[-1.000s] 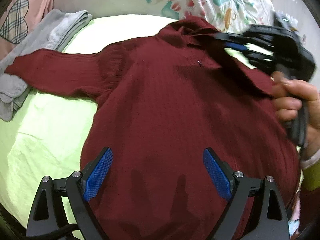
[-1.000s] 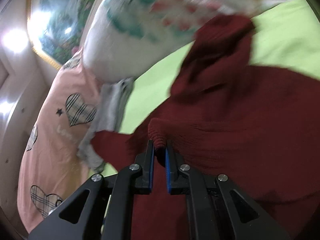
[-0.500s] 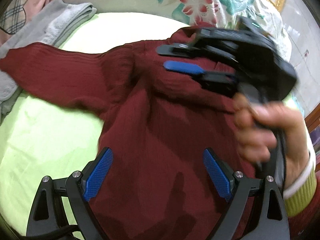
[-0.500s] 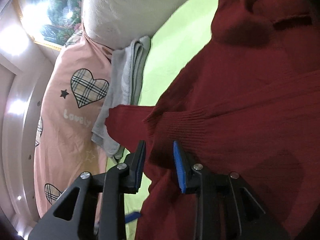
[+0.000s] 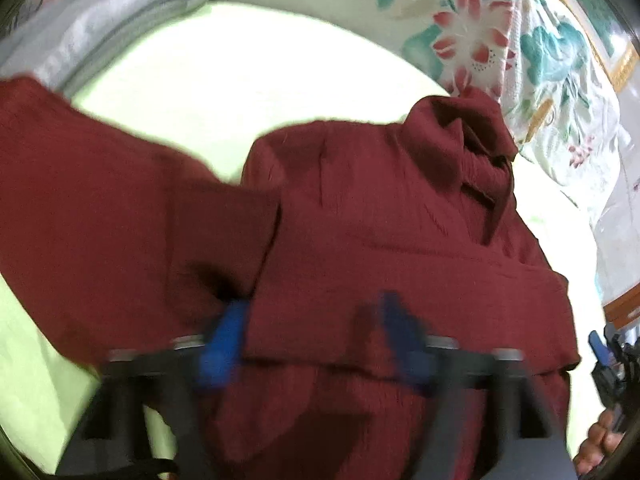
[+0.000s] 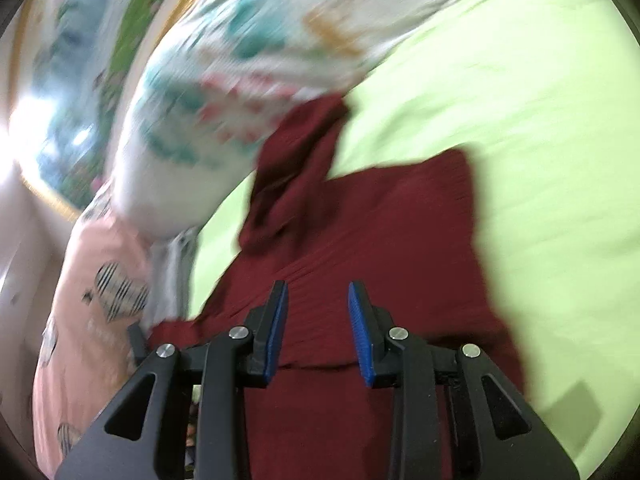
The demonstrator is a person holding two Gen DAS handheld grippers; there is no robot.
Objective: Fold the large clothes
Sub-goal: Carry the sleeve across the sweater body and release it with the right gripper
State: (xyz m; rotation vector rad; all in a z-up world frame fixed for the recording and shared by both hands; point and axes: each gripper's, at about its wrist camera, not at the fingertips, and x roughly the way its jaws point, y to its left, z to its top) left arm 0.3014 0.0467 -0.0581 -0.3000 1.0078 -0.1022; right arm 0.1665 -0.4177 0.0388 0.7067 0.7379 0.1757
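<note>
A dark red ribbed sweater (image 5: 400, 240) lies on the light green bed sheet (image 5: 224, 80), its right sleeve folded across the chest and its left sleeve (image 5: 80, 200) stretched out to the left. My left gripper (image 5: 312, 340) is open, blurred, low over the sweater body near the left armpit. My right gripper (image 6: 316, 320) is open and empty above the sweater (image 6: 380, 248), jaws apart. It also shows at the far right edge of the left wrist view (image 5: 612, 364).
A floral pillow (image 5: 500, 40) lies behind the collar. Folded grey clothes (image 5: 100, 32) sit at the upper left. A pink heart-print cover (image 6: 88, 312) lies past them. Bare green sheet (image 6: 540, 140) lies right of the sweater.
My right gripper let go of the folded sleeve, opened wider and pulled back to the right. My left gripper moved forward and down toward the left armpit.
</note>
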